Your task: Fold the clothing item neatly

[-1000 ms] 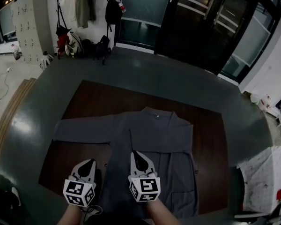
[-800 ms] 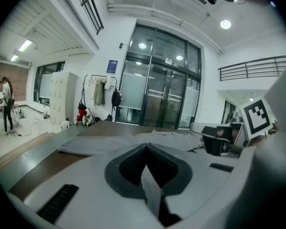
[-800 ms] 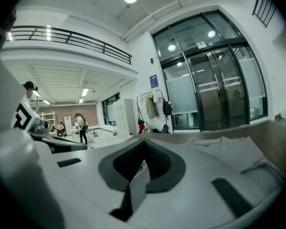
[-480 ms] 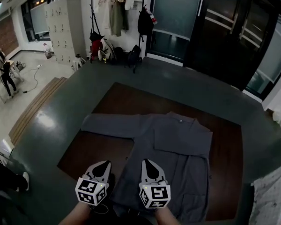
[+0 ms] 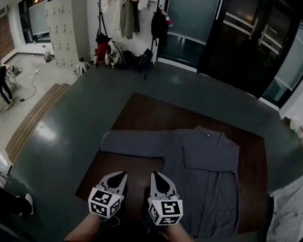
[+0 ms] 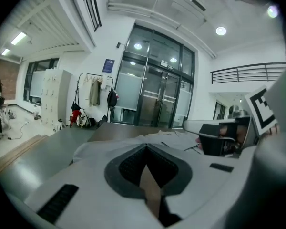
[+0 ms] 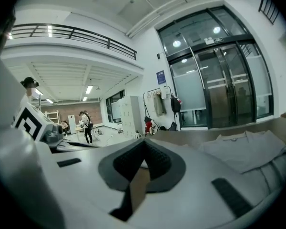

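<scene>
Garment: a grey collared shirt point(image 5: 212, 180) lies spread flat on the dark brown worktop point(image 5: 141, 115), covering its right half.
Collar: the collar point(image 5: 208, 133) points to the far edge of the worktop.
Sleeve: one long sleeve point(image 5: 134, 143) stretches straight out toward the left edge, lying flat. The other sleeve cannot be made out clearly.
Hem: the lower part of the shirt reaches the near edge, close to the near right corner.
Left claw: the left claw point(image 5: 122, 174) has its jaws pressed together with nothing between them. It hangs over bare worktop near the near edge, on the near side of the sleeve and apart from it.
Right claw: the right claw point(image 5: 155, 175) is likewise closed and empty. It sits just beside the shirt's left side edge, and whether it touches the cloth cannot be told.
Claws together: they are side by side, near each other, both pointing toward the far edge.
Surround: a grey surface point(image 5: 76, 135) rings the worktop.
Far side: a coat rack point(image 5: 129, 9) hung with clothes, bags point(image 5: 108, 54) at its foot, pale lockers point(image 5: 65, 29) to its left and dark glass doors point(image 5: 232, 29) to its right.
Right side: a white cloth point(image 5: 293, 205) lies beyond the near right corner.
</scene>
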